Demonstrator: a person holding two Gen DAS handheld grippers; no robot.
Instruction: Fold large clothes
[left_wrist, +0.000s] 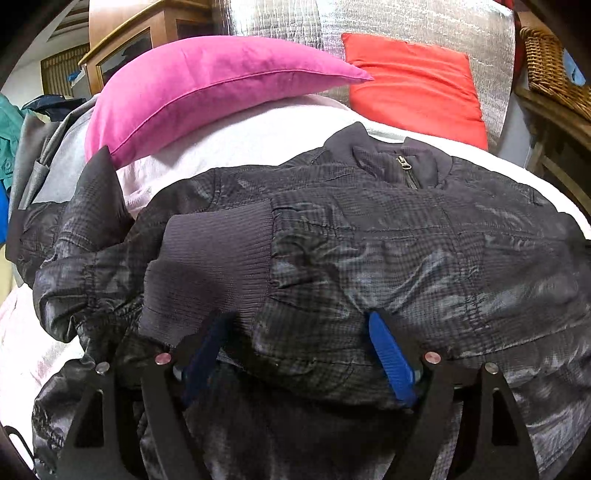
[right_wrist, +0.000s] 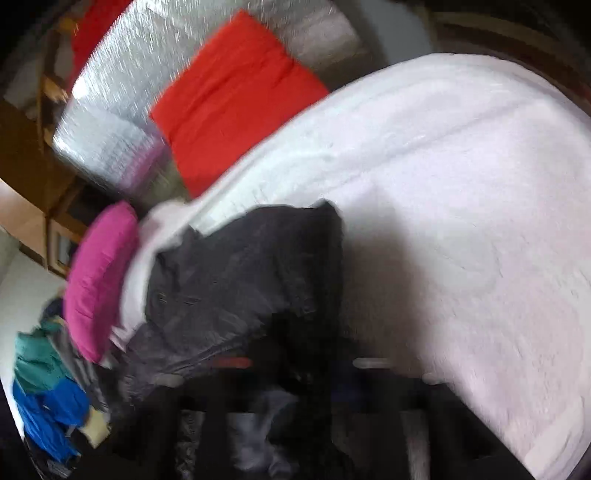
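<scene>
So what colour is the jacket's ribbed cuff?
Dark purplish grey, plain; the cuff shows best in the left wrist view.

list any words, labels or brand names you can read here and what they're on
None: no readable text in either view.
The jacket shows no label or logo; its zipper pull is too small to show any marking.
The pink cushion and red cushion are plain.
The right wrist view is blurred.
</scene>
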